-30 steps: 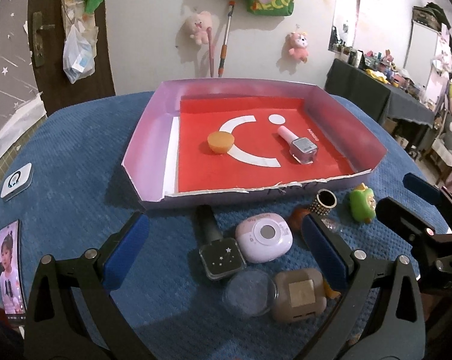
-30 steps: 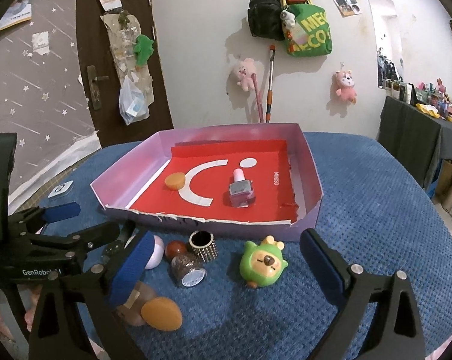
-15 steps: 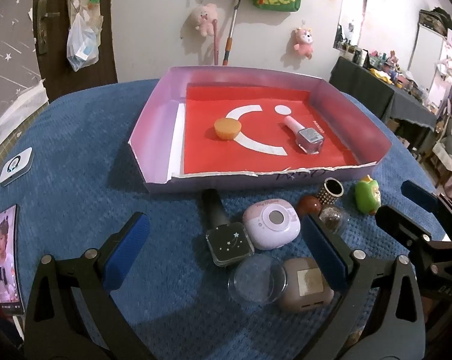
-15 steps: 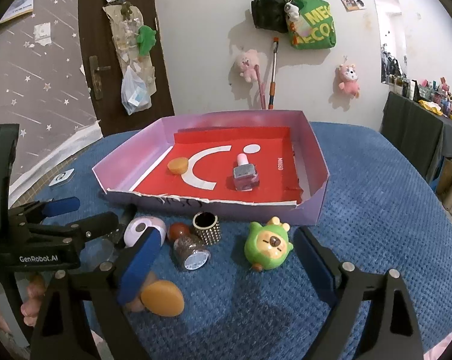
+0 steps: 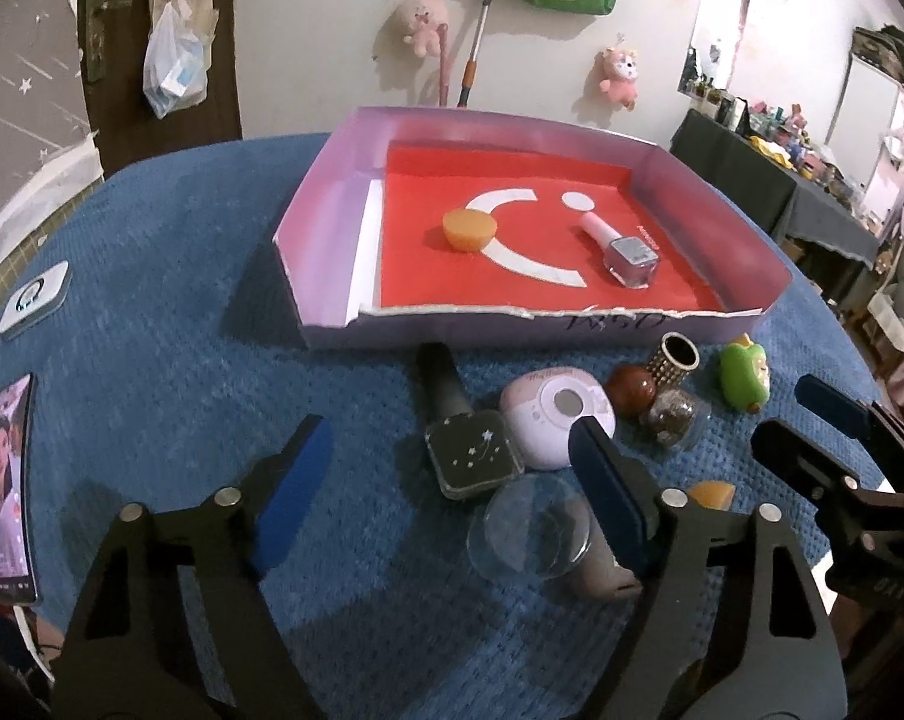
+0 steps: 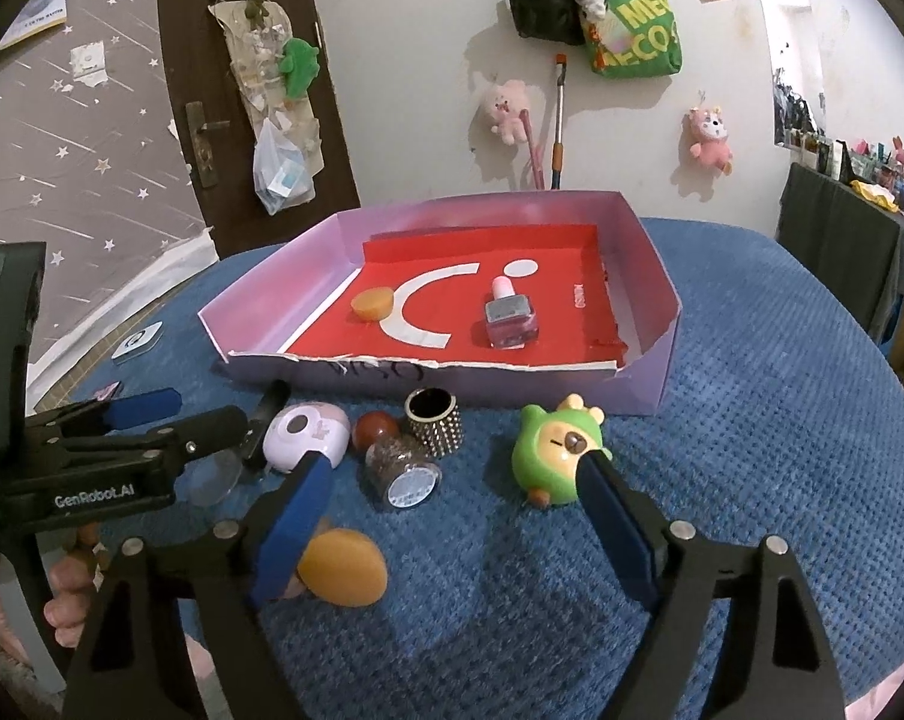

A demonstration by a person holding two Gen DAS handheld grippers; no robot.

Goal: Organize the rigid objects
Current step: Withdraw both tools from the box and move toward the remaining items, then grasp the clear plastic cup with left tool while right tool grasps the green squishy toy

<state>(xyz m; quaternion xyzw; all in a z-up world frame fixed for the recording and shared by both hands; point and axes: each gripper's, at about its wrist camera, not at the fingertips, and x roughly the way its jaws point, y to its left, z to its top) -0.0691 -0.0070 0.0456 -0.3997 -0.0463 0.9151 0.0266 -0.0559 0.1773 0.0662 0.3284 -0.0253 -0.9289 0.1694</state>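
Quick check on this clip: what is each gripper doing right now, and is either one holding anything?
Left gripper: jaws closing, not gripping; dark star-lidded bottle lies between them.
Right gripper: jaws closing, holding nothing; glitter jar lies ahead between them.

Your left gripper [image 5: 446,474] hangs over the blue cloth [image 5: 170,312] with its jaws closing, and the dark square-capped bottle [image 5: 466,444] lies between them, pads not yet on it. Beside that bottle sit the pale pink compact [image 5: 550,414] and the clear round lid [image 5: 535,531], just before the purple tray [image 5: 326,234], which holds an orange cup [image 5: 468,229] and a pink nail polish bottle [image 5: 622,249]. At far right your right gripper [image 5: 829,426] pokes in near the green toy [image 5: 745,375].
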